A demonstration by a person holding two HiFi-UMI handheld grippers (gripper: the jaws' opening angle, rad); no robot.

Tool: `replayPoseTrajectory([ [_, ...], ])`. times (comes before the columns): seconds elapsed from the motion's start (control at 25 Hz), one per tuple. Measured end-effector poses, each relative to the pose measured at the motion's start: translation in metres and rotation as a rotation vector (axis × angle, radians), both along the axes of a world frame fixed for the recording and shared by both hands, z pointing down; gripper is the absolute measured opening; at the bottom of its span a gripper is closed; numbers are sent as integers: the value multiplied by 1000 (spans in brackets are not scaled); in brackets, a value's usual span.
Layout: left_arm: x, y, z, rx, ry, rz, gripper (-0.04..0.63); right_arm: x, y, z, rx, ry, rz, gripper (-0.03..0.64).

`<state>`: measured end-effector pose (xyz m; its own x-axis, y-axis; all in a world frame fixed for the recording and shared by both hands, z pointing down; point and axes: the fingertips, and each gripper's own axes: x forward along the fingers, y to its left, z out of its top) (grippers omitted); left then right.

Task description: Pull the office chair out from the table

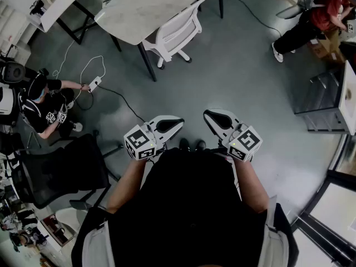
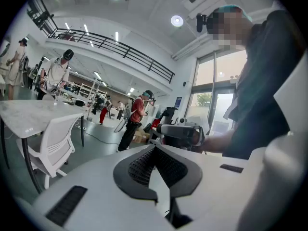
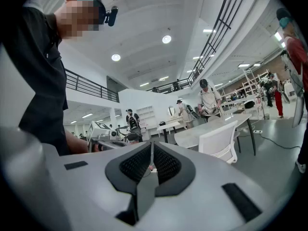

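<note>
The white office chair (image 1: pixel 175 35) stands tucked under the long side of a marble-topped table (image 1: pixel 144 4) at the far end of the grey floor. My left gripper (image 1: pixel 177 122) and right gripper (image 1: pixel 208 115) are held side by side close to my body, well short of the chair. Both are shut with nothing between their pads. In the left gripper view the chair (image 2: pixel 50 146) shows at the left under the table (image 2: pixel 29 112), beyond the shut left gripper (image 2: pixel 155 148). In the right gripper view the chair (image 3: pixel 219 141) sits right of the shut right gripper (image 3: pixel 151 153).
A black office chair (image 1: pixel 55 171) stands at my near left. A person (image 1: pixel 44 102) sits on the floor beside it, with a cable and power strip (image 1: pixel 94 83) running across the floor. Another person (image 1: pixel 317 15) is at the far right, near a metal rack (image 1: pixel 328 102).
</note>
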<state>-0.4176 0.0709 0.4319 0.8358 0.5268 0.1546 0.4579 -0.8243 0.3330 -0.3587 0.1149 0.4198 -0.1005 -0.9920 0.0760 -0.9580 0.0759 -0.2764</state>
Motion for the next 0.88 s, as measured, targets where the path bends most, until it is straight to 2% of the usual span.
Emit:
replayPoseTrajectory([
  [0.2,1,1,13,30,-36,-20,12,-10,4,5,-29,47,-16,29],
  [0.36,-3,0,10,16,-29,-30,12,-11,7,-4,-11,109,-27,29],
  [0.64,-5,4,12,15,-23,-54,12,-7,16,8,-40,116,-48,29],
  [0.88,-9,8,14,33,-36,-69,12,-23,16,3,-17,169,-92,29],
])
